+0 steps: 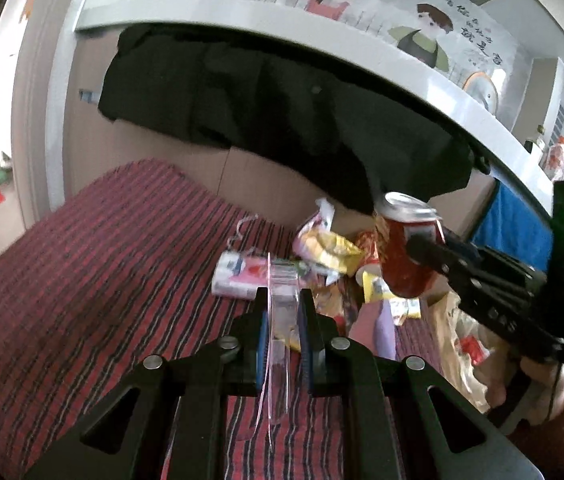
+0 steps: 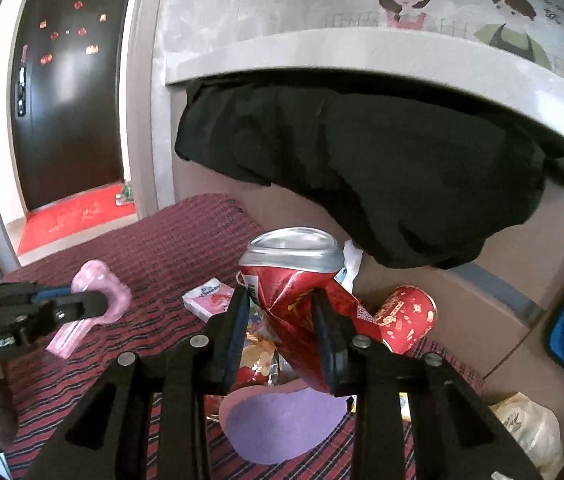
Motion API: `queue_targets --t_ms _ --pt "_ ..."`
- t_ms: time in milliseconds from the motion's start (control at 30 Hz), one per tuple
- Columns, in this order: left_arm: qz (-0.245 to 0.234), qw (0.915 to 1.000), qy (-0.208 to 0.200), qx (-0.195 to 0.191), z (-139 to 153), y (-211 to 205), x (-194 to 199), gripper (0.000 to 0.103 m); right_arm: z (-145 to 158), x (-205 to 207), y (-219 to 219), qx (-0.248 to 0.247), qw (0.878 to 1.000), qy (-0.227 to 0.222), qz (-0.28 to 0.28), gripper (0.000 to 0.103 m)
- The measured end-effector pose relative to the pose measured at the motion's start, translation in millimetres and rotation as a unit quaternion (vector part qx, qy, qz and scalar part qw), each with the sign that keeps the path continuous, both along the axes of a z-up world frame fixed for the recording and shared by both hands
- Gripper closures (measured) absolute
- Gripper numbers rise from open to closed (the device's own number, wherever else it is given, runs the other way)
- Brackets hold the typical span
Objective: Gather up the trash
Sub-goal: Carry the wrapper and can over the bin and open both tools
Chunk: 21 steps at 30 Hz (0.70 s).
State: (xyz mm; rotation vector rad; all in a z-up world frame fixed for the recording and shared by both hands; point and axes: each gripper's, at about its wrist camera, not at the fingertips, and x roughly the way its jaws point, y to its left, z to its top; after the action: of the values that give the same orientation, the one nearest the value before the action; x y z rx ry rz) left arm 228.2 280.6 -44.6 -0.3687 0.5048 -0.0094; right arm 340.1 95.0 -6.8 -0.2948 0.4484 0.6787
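My right gripper [image 2: 279,296] is shut on a dented red drink can [image 2: 294,280], held upright above the trash pile. In the left wrist view that can [image 1: 402,252] hangs at the right, with the right gripper [image 1: 418,246] reaching in from the side. My left gripper [image 1: 284,296] is shut on a see-through pink plastic piece [image 1: 277,320] that stands edge-on between its pads. The right wrist view shows the left gripper [image 2: 97,302] at the left edge, the pink piece [image 2: 101,292] sticking out of it. Both are raised over the striped cover.
Under the can lie a yellow wrapper [image 1: 330,248], a tissue pack [image 2: 209,298], a red paper cup [image 2: 406,318], a purple sheet [image 2: 282,424] and a pale plastic bag [image 2: 530,432]. They rest on a red striped cover [image 1: 81,280]. A black garment [image 2: 362,160] hangs behind.
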Motion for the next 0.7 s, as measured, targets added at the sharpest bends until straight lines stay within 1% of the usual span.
queue_targets --t_ms 233,400,567,700 --pt "-0.007 0.999 -0.031 0.031 31.9 -27.2 5.6 0.089 17.7 -13.6 -20.9 0.02 1.0 -0.019 -0.009 0.075" --pt "-0.018 0.9967 -0.052 0.06 51.0 -55.1 6.9 0.089 31.9 -20.7 -45.8 0.037 0.998 -0.034 -0.023 0.075" --pt "-0.036 0.9945 -0.067 0.072 65.5 -90.4 15.4 0.089 45.3 -26.8 -82.3 0.051 0.996 -0.051 -0.048 0.075" --pt "-0.06 0.9908 -0.088 0.084 77.2 -135.5 26.4 0.089 55.8 -33.3 -121.9 0.061 0.993 -0.068 -0.076 0.075"
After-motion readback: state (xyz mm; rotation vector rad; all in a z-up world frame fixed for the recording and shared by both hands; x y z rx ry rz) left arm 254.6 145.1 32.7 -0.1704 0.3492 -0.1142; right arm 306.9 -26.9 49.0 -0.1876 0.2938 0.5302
